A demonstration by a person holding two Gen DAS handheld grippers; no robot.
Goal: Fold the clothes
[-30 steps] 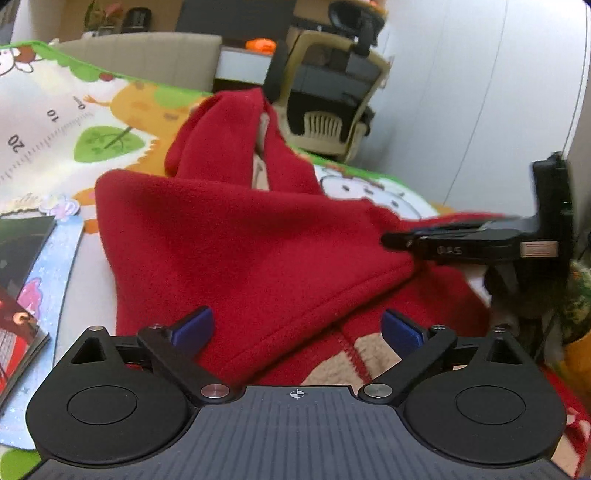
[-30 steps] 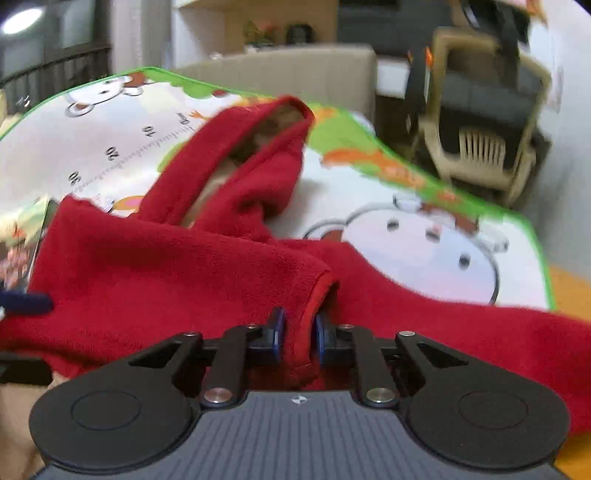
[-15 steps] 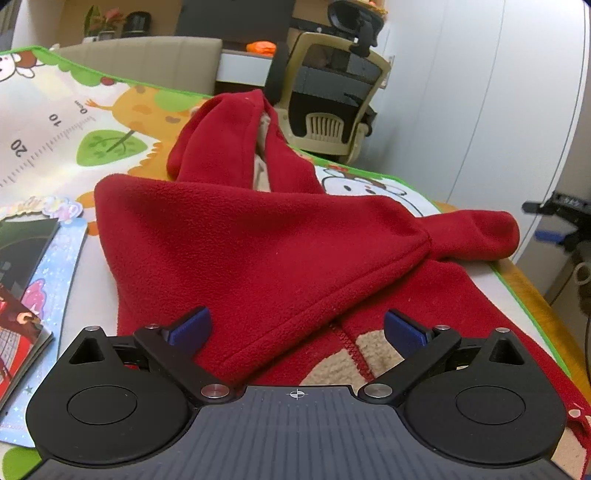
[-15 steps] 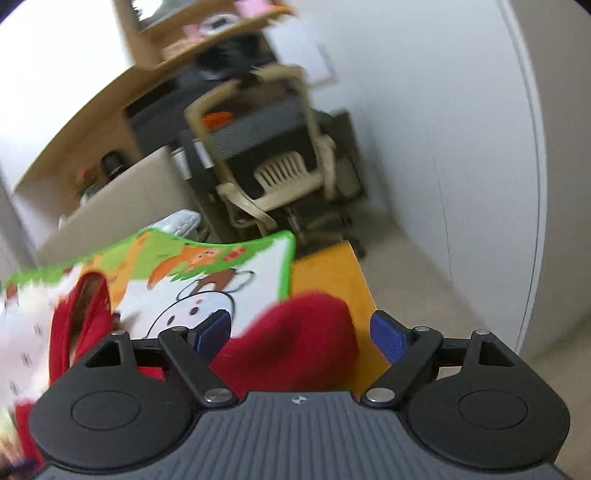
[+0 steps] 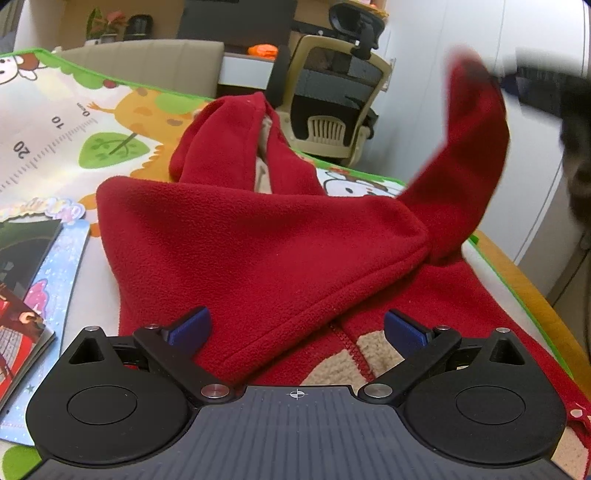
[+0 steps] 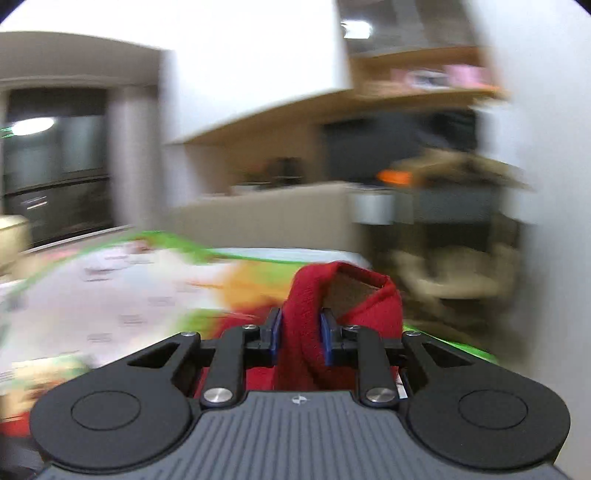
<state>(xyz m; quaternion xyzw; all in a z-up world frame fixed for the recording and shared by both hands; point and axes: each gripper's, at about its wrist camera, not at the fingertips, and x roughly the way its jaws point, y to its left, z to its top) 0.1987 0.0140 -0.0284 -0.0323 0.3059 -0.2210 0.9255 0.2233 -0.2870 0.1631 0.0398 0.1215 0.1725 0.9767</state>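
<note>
Cartoon play mat (image 5: 66, 122) with a giraffe, green leaf and printed ruler scale, picture books (image 5: 26, 266) lying on its left edge, beige mesh office chair (image 5: 332, 110) beyond, grey sofa back (image 5: 147, 62), potted plant (image 5: 107, 26) behind it, wooden shelf (image 6: 424, 92), white wall (image 5: 535, 147).

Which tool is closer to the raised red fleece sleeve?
Right. The right tool is clamped on the raised red fleece sleeve. The left tool hovers open over the folded body of the garment, away from that sleeve.
</note>
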